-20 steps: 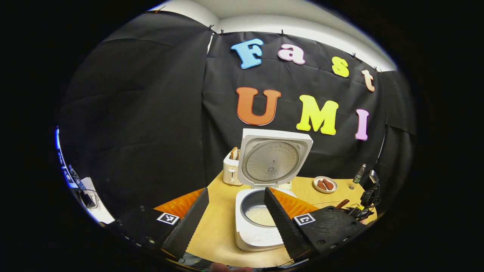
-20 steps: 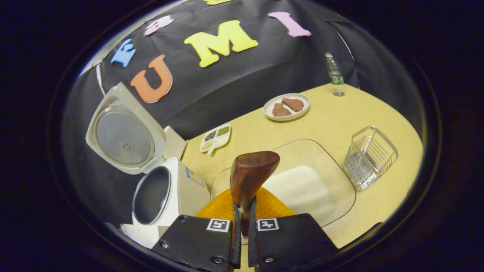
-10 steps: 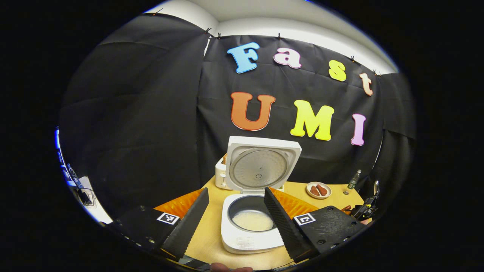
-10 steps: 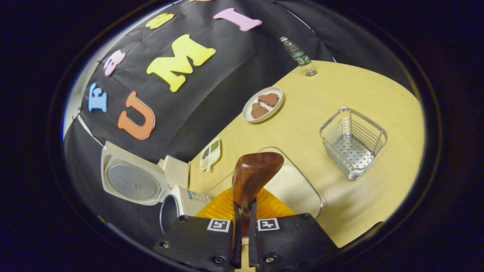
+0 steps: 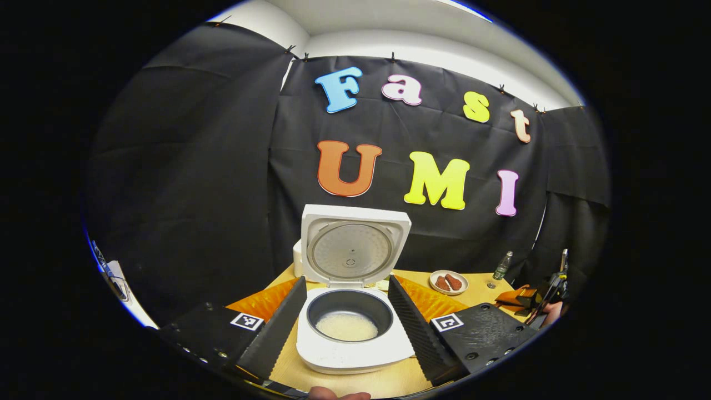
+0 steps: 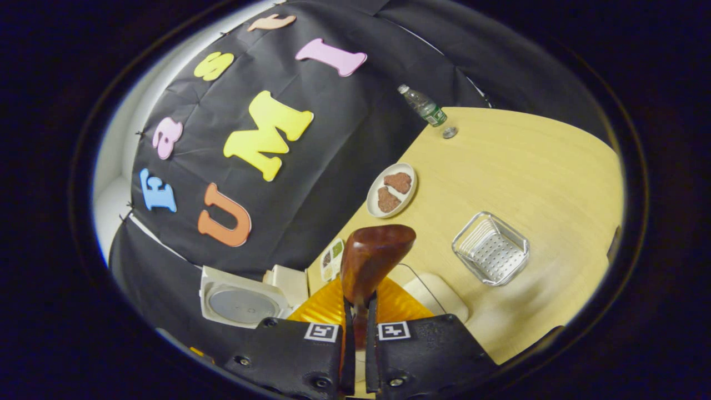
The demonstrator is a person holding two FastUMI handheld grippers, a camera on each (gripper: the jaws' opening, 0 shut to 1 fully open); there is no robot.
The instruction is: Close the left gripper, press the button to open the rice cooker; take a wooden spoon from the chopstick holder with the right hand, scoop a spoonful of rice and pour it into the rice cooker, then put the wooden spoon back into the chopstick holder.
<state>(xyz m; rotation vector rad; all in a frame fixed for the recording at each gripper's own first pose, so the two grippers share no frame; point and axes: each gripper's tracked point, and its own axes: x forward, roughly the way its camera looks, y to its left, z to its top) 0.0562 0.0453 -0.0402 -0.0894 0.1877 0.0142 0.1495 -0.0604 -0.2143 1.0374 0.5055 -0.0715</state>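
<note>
The table (image 6: 516,166), pale wood, runs up to the black cloth wall (image 5: 194,166); on it in the left gripper view stands the cooker (image 5: 355,339), white, its lid (image 5: 354,247) swung fully up and upright behind the pot (image 5: 349,311), which holds a shallow layer of rice (image 5: 347,326) on its bottom; the cooker sits between the two fingers of the left gripper (image 5: 347,322), which are spread wide apart and touch nothing; behind the lid's left edge a white toaster (image 5: 298,258) just shows; to the right, well apart from the cooker, lie a plate (image 5: 449,282) with two brown pieces and a small bottle (image 5: 501,265) near the wall; in the right gripper view the tray (image 6: 439,291), clear with white rice in it, lies just ahead of the right gripper (image 6: 356,311), partly hidden by it; the holder (image 6: 490,248), a metal wire basket, stands on the table to the right of the tray, near but apart from it; the spoon (image 6: 373,256), dark wood, is clamped between the right gripper's fingers, which are pressed together on its handle, the bowl sticking up and forward above the tray's near end; I cannot tell if the spoon carries any rice.
</note>
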